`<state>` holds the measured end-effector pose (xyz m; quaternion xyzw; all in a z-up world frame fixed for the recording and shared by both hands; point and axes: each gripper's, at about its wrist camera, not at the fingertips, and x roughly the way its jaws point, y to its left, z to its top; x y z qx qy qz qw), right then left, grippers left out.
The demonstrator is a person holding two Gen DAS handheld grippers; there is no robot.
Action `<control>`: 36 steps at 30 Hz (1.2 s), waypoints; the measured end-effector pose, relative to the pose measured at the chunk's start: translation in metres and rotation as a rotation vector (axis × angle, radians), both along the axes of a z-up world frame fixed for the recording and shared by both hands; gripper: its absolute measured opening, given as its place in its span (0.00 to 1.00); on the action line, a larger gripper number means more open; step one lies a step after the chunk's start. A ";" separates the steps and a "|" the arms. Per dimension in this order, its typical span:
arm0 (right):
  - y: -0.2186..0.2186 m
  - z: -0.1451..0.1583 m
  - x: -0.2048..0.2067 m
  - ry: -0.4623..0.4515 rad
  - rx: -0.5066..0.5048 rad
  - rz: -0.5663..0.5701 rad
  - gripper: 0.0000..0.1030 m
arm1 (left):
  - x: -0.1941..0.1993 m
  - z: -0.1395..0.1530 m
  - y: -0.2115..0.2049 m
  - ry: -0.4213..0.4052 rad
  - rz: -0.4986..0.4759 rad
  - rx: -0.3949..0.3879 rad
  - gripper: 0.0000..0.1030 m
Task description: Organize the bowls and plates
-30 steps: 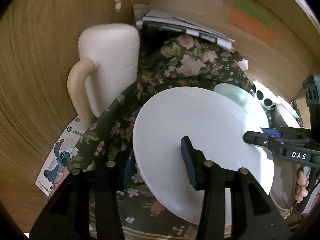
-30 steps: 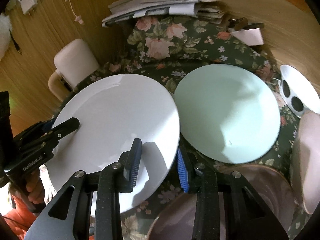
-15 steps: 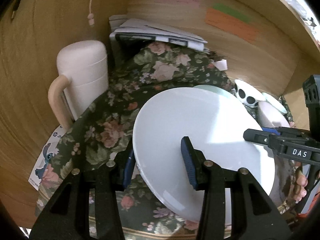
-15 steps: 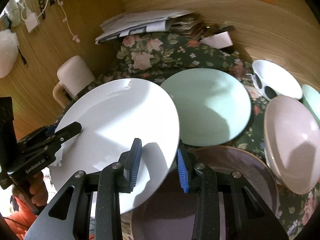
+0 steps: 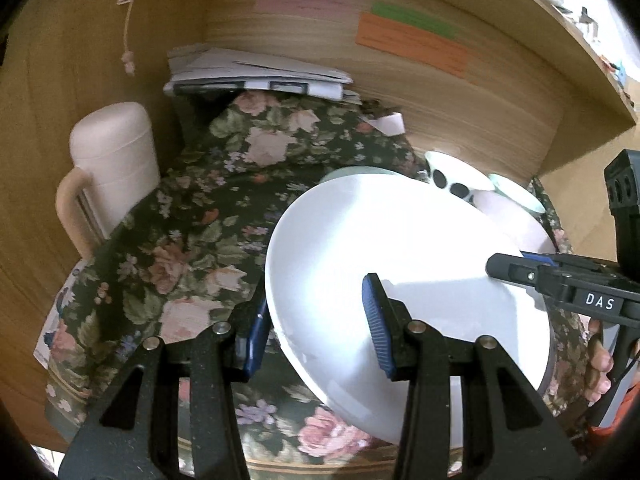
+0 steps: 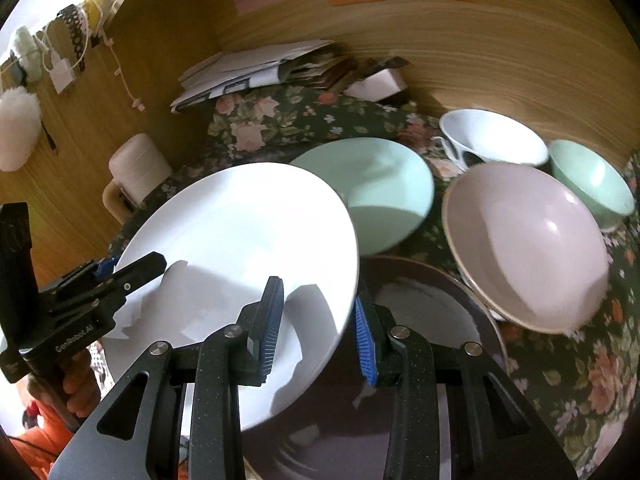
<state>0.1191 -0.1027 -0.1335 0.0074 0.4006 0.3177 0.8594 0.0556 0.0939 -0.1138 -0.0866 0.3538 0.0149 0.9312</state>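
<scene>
You are working inside a wooden alcove (image 6: 460, 64) with pink, green and orange paper strips stuck to its back wall, over a dark floral cloth (image 5: 192, 240) that covers the surface. At the back lies a stack of papers (image 5: 256, 74); to the left stands a pale lidded jug (image 5: 114, 168) with a beige handle. Crowded to your right are a mint plate (image 6: 384, 192), a pink bowl (image 6: 528, 244), a small mint bowl (image 6: 592, 184) and a white cup with dark spots (image 6: 492, 138). A dark brown plate (image 6: 424, 320) lies directly beneath your right gripper (image 6: 318, 326).

Both your grippers hold the same white plate (image 5: 400, 280), lifted and tilted above the cloth and overlapping the brown plate's left edge. Your left gripper (image 5: 316, 326) comes in low from the near side, its jaws set narrow with the plate's left rim pinched between the ribbed blue pads (image 5: 376, 328). Your right gripper clamps the opposite rim the same way, one pad above the plate and one below.

The plate is smooth, glossy and round, catching bright light; the bowls look glazed, the pink one with a thin tan rim.
</scene>
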 end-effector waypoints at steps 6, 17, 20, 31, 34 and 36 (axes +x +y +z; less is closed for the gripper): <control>-0.022 -0.004 -0.006 0.009 0.014 -0.038 0.30 | -0.001 -0.003 -0.021 0.009 -0.036 -0.003 0.43; -0.051 -0.013 -0.015 0.037 0.050 -0.085 0.30 | -0.004 -0.010 -0.048 0.022 -0.076 -0.017 0.43; -0.060 -0.016 -0.016 0.050 0.056 -0.096 0.30 | -0.004 -0.013 -0.056 0.033 -0.091 -0.021 0.43; -0.076 -0.034 -0.015 0.094 0.050 -0.130 0.30 | -0.001 -0.029 -0.073 0.083 -0.130 -0.038 0.43; -0.078 -0.037 -0.014 0.099 0.045 -0.138 0.30 | 0.000 -0.033 -0.076 0.093 -0.134 -0.037 0.43; -0.079 -0.039 -0.013 0.103 0.045 -0.142 0.30 | 0.001 -0.036 -0.077 0.100 -0.138 -0.038 0.43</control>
